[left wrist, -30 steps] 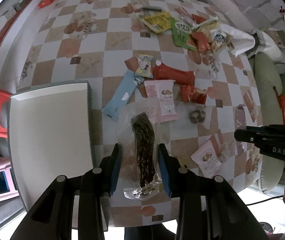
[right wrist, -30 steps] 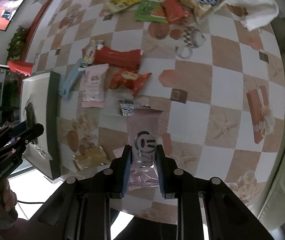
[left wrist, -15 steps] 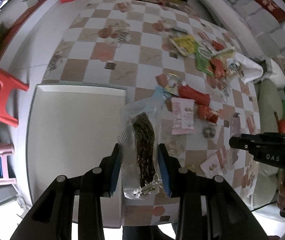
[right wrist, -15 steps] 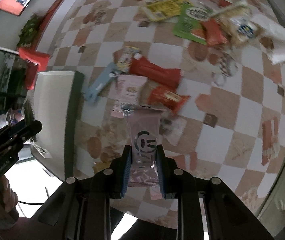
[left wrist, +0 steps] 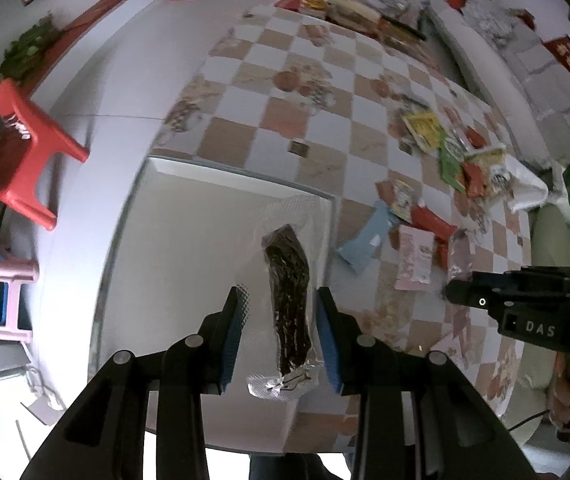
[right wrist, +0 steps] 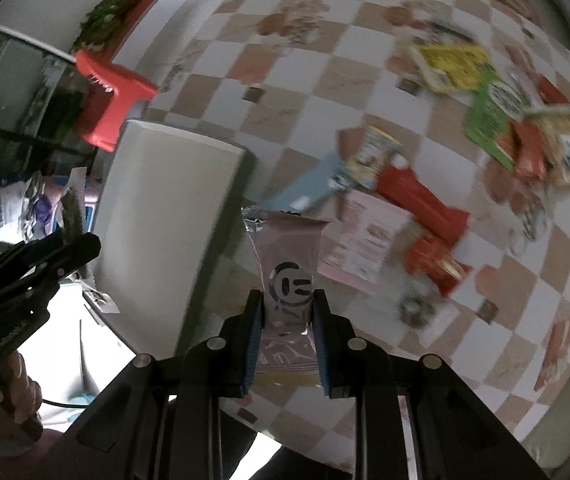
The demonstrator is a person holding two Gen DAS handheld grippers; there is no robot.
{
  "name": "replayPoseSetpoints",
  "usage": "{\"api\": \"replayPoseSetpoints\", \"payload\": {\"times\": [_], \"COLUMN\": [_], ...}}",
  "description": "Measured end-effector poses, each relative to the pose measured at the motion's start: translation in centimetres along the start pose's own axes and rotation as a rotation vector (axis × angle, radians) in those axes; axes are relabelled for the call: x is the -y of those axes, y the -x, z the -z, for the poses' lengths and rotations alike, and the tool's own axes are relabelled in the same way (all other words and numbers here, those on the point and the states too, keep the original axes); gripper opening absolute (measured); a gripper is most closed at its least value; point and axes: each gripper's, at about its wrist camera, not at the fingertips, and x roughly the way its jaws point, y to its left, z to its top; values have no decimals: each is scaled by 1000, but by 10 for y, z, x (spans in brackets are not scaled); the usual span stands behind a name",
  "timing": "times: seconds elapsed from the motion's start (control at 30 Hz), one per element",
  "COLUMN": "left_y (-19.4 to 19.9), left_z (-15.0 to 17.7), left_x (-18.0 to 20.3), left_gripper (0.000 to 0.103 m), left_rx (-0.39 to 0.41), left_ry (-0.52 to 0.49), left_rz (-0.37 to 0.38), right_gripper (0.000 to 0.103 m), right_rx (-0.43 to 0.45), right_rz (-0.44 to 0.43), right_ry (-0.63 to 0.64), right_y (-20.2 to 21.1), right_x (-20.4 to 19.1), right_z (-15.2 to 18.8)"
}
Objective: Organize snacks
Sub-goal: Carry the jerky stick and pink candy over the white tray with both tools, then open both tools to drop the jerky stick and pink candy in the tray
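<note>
1. A table with a checked brown-and-white printed cloth fills most of both views.
2. A pale rectangular tray with a grey rim lies at its lower left.
3. Right of the tray lie a light-blue wrapper, a pink sachet and a long red packet.
4. At upper right sit yellow and green packets (blurred).

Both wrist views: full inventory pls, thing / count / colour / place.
table: 1, checkered beige and white, centre
tray: 1, white, table's near left edge
dark snack in clear pack: 1, brown, between the left gripper's jaws, above the tray
pink sachet: 1, in the right gripper
loose snack packs: many, mixed colours, right of the tray
stool: 1, red, on the floor at left
left gripper: black, shut on the pack
right gripper: black, shut on the sachet
</note>
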Motion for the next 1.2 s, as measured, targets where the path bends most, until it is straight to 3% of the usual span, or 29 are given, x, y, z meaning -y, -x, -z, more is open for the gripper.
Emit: {"api": "replayPoseSetpoints", "payload": {"times": [0.2,0.47,1.2], "left_y": [3,-17,-60], "left_z": [-3,4,22], "left_x": [-35,-68,-83], "left_gripper": [39,39,40], "left_rx": [19,-34,-134], "left_ry": [61,98,80], "left_rz": [-18,-43,-43], "right_gripper": [25,25,25], "right_rx": [-5,-52,-189], "right_rz": [-31,-72,-1], "right_ry": [51,87,112], "right_y": [-8,-30,-93], "right_x": [-35,-76,-116], "right_z": [-17,-31,-49]}}
